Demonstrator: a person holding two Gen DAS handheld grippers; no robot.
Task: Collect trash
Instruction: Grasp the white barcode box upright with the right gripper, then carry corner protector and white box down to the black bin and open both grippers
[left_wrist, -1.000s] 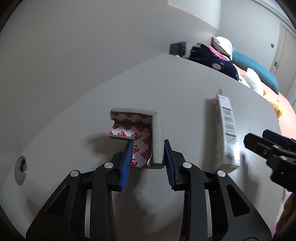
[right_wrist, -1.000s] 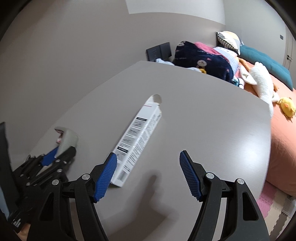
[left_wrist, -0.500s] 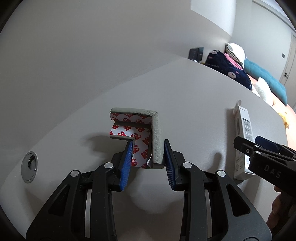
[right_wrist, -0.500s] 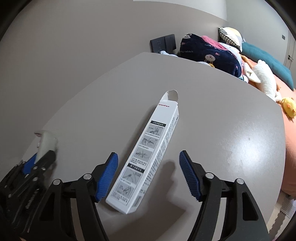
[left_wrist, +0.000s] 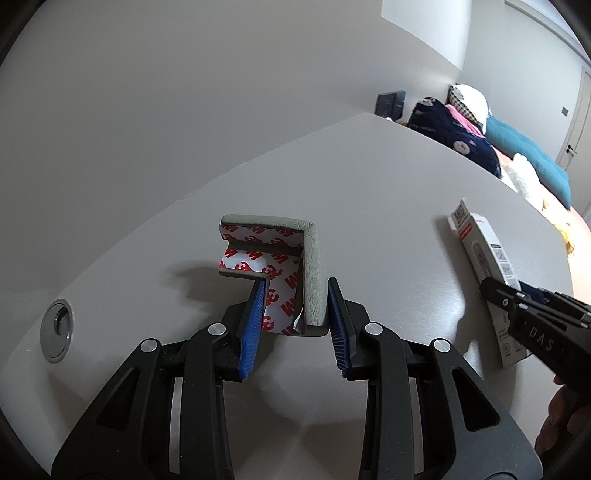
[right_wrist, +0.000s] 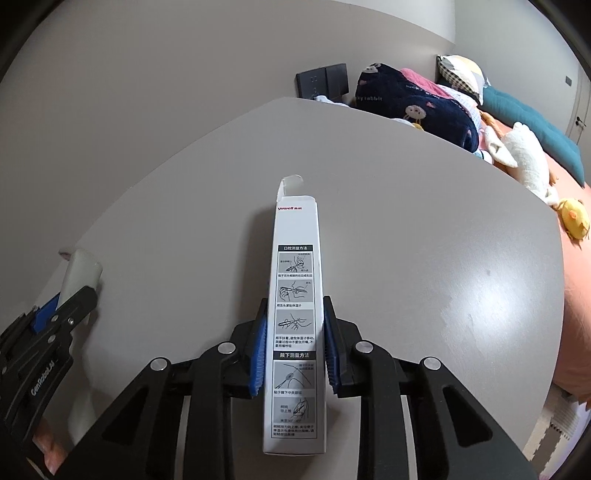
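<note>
A grey foam corner guard (left_wrist: 313, 258) with red-printed white backing sits between the blue pads of my left gripper (left_wrist: 295, 301), which is shut on one leg of it just above the grey table (left_wrist: 388, 192). A long white thermometer box (right_wrist: 295, 295) with printed diagrams lies lengthwise on the table. My right gripper (right_wrist: 293, 315) is closing its jaws on the box's two long sides, and the pads press against it. In the left wrist view the box (left_wrist: 484, 254) and right gripper (left_wrist: 517, 295) show at the right edge. The right wrist view catches the left gripper (right_wrist: 70, 295) and corner guard (right_wrist: 79, 271) at its left edge.
A round metal cable grommet (left_wrist: 57, 328) is set in the table near its left edge. Beyond the table's far edge lies a bed (right_wrist: 576, 280) with a dark blue blanket (right_wrist: 417, 107), pillows and plush toys. A dark wall socket panel (right_wrist: 323, 80) sits behind the table.
My right gripper has slid over the white box and drawn its jaws in from wide apart to touching the box's sides. The left gripper keeps holding the corner guard in place.
</note>
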